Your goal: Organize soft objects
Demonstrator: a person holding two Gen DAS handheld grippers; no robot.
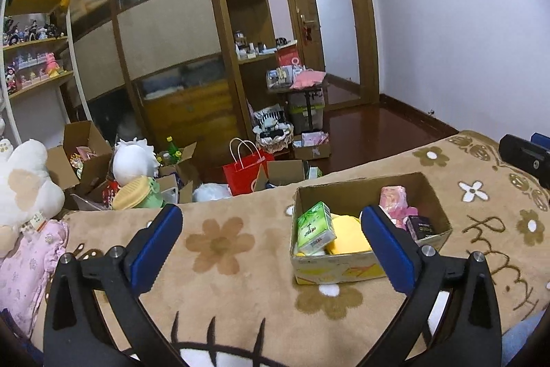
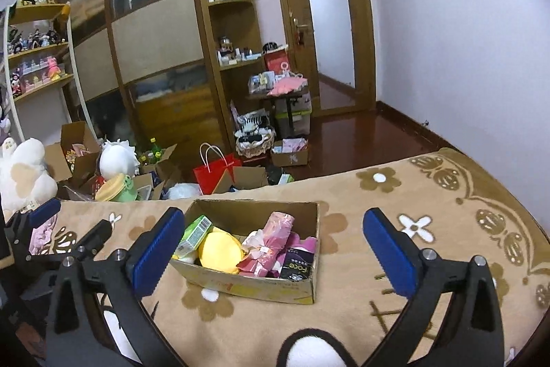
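Centrally, rectangular cardboard box (image 2: pixel 254 284) on plush blanket (image 2: pixel 429 195)

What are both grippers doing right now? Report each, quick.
Left gripper: open, holding nothing, above the blanket.
Right gripper: open, holding nothing, facing the cardboard box.

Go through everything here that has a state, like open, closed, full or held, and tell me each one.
left gripper: open, empty, above the blanket
right gripper: open, empty
cardboard box: open-topped, upright, holding items
green tissue pack: propped in the box, sealed
yellow soft item: lying in the box
pink package: leaning in the box
red paper bag: upright on the floor
door: closed
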